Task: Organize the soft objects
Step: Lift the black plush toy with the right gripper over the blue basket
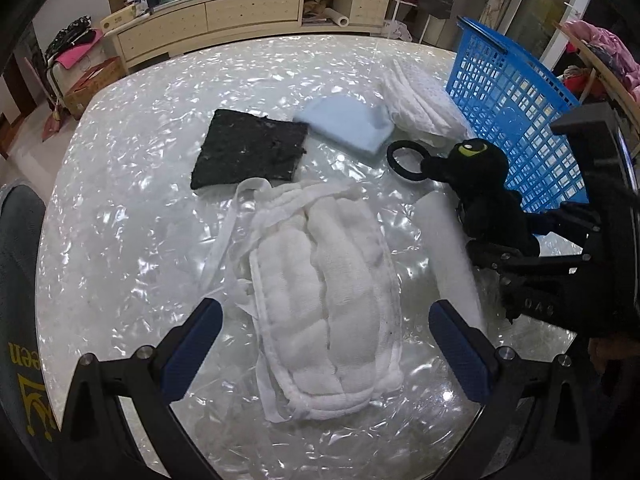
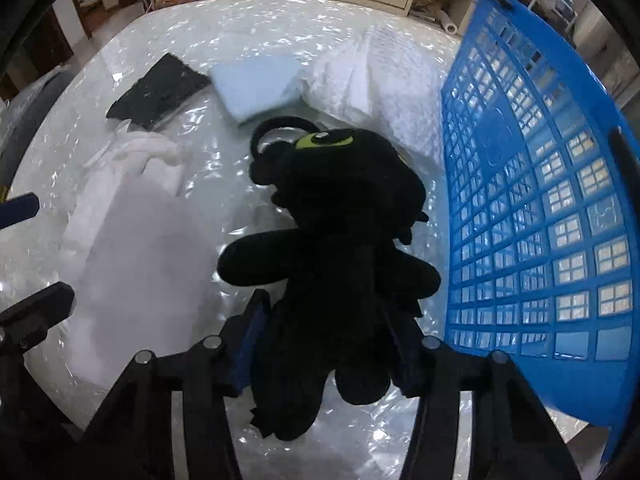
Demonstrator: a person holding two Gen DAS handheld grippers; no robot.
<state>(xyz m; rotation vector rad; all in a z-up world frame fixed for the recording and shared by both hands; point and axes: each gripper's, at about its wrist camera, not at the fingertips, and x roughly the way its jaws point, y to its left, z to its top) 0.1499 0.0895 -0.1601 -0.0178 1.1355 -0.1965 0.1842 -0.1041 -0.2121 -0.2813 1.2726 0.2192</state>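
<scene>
pinching the black plush toy point(image 2: 340, 248) above the table point(image 1: 132, 168), the right gripper point(image 2: 324, 344) must next swing into the blue basket point(image 2: 540, 200); left gripper point(image 1: 324, 344) spread over white cloth point(image 1: 332, 300).

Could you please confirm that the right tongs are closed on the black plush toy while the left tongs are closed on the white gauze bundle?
Not quite. The right tongs do grip the black plush toy, but the left wrist view shows the left tongs open, their blue pads apart on either side of the white gauze bundle, which lies on the pearly table.
</scene>
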